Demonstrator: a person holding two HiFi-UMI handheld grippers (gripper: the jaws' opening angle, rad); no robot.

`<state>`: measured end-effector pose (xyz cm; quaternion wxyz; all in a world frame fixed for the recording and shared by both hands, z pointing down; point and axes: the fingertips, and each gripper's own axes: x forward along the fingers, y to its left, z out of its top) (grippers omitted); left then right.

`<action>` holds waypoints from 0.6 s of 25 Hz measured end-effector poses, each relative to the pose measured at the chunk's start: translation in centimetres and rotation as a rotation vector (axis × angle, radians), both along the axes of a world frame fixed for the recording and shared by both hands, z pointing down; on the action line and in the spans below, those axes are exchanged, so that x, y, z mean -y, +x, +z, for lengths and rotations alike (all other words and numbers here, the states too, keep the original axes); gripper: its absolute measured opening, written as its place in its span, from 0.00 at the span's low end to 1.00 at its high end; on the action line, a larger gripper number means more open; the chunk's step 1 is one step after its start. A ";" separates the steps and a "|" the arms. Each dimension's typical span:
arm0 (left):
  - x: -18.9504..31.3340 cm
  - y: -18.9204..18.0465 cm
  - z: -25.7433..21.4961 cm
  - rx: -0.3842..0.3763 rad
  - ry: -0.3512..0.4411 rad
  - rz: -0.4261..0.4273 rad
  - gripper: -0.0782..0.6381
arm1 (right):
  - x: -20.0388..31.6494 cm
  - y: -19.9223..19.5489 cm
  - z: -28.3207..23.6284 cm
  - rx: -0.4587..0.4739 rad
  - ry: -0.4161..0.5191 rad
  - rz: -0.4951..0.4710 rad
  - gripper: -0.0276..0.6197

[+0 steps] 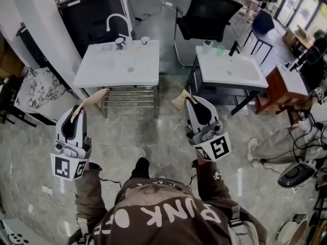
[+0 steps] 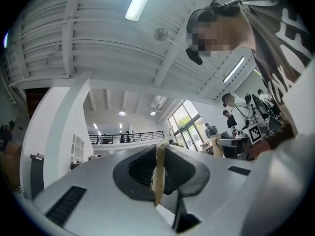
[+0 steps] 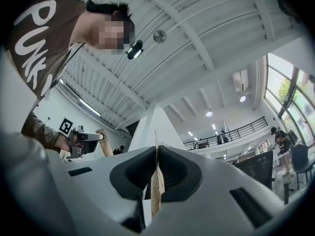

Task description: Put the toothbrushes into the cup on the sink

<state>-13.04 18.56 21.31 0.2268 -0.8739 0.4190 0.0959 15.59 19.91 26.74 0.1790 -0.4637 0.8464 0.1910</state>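
Two sinks stand far, side by side and apart. The left sink [image 1: 102,68] has a faucet [image 1: 118,19] and two cups [image 1: 120,43] on its far edge and a rack [image 1: 127,98] under it. The right sink [image 1: 255,78] bears two more cups [image 1: 207,46] on its far edge. A chair [image 1: 209,14] stands behind the gap between them.

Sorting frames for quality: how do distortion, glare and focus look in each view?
Head view: fisheye curvature, left-hand sink sharp, even light. Left gripper view: dark vignetted corners, ceiling light strip blown out. Right gripper view: same vignette, window bright.
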 end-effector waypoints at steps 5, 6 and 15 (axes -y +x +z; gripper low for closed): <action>3.8 -0.1 0.8 -0.012 -0.008 0.015 0.18 | 3.2 -0.3 0.3 -0.012 -0.003 0.011 0.08; 4.8 -0.2 0.9 -0.014 -0.007 0.018 0.18 | 4.1 -0.5 0.4 -0.018 -0.003 0.013 0.08; 16.5 -3.0 1.9 -0.039 -0.026 0.036 0.18 | 14.9 -3.2 0.1 -0.051 -0.015 0.038 0.08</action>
